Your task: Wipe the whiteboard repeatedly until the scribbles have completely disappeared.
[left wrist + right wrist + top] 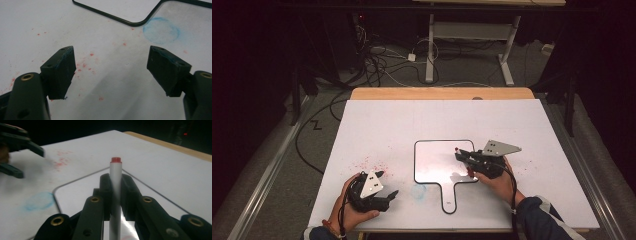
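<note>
High view, near edge: left gripper [388, 186] rests low on the white table sheet [377, 125], jaws spread, nothing in them.
High view, middle: right gripper [460, 155] holds a white marker with a red end [456, 149] over the black-rimmed, paddle-shaped whiteboard [437, 160].
Left gripper view: black pads [60, 72] stand wide apart over red specks [85, 65]; a faint blue ring smudge [161, 32] lies just beside the board's rim.
Right gripper view: jaws clamped on the marker's barrel [115, 195], red end up, board beneath.
Doing it well: I'd keep the squeeze steady so the marker can't twist, and let the free gripper pin the board's handle [449, 197] if it slides.
</note>
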Available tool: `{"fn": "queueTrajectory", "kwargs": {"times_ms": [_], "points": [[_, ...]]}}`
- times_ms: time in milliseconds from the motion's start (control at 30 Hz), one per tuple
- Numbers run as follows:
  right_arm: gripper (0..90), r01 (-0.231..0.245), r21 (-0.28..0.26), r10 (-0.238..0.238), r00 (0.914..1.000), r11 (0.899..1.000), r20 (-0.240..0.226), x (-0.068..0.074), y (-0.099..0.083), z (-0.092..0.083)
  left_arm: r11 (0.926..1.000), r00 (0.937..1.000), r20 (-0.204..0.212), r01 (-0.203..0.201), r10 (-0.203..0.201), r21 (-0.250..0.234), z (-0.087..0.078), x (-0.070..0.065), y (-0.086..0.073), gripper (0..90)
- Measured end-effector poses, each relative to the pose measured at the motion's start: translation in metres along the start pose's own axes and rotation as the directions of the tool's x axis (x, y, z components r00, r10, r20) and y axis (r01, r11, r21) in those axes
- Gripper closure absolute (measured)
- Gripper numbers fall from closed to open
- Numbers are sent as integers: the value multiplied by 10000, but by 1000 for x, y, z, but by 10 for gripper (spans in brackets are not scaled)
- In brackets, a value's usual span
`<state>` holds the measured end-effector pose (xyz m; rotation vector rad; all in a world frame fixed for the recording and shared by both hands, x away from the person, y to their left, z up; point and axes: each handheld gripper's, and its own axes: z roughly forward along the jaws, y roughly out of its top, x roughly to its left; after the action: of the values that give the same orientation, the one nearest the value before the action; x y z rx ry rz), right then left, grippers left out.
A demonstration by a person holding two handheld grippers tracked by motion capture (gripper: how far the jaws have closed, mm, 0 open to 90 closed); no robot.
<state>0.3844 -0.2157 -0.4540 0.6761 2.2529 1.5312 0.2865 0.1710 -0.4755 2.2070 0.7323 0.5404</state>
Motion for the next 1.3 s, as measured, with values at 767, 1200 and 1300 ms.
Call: {"fn": "queueTrajectory", "kwargs": {"times_ms": [767,1200,1300], "points": [[816,-270,79,271,9996,9996,-87,4,4,14,10000,10000,6,-53,53,6,1,0,1,221],[816,-156,339,165,9995,9993,-278,6,5,16,10000,10000,-8,-25,24,-25,0,0,0,222],[816,97,427,-87,9997,9990,-226,7,6,19,10000,10000,6,-37,37,4,0,0,1,222]]}}
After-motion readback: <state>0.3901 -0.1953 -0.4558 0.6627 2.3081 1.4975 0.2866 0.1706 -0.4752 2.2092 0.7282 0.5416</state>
